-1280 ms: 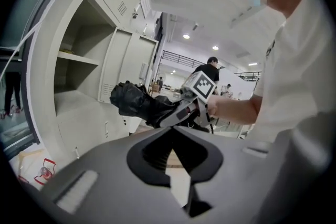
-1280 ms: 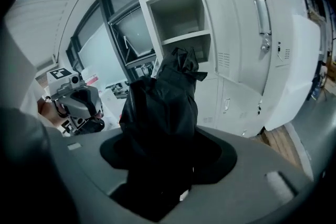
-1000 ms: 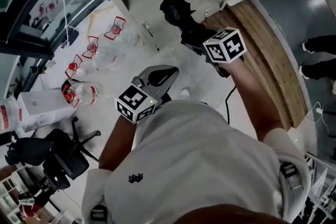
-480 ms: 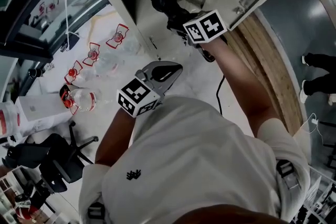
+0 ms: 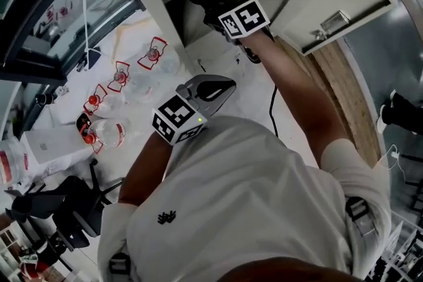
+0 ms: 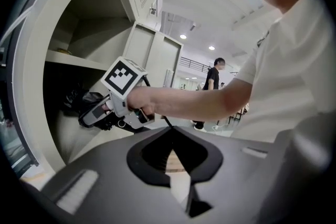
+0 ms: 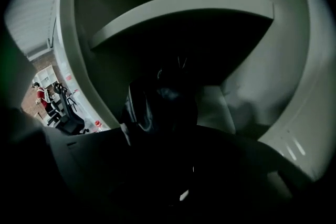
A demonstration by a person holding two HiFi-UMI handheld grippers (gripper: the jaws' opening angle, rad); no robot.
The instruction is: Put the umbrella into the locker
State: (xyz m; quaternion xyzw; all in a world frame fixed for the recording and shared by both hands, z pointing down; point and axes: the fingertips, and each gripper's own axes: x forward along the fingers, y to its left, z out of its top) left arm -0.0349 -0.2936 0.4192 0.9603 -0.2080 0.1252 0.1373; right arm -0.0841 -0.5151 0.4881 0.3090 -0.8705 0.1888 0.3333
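The right tool (image 6: 92, 115) grips the umbrella (image 7: 160, 105) ahead of it inside the locker (image 6: 79, 60), ready to release; the left tool (image 5: 228, 82) sits clenched and empty behind.

Black umbrella (image 7: 157, 107), pale grey locker (image 7: 252, 81).

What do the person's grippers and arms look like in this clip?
Both the left gripper and right gripper have grey bodies, and each carries a white cube printed with black square markers. A black cable trails from the right one. The person wears a white short-sleeved T-shirt.
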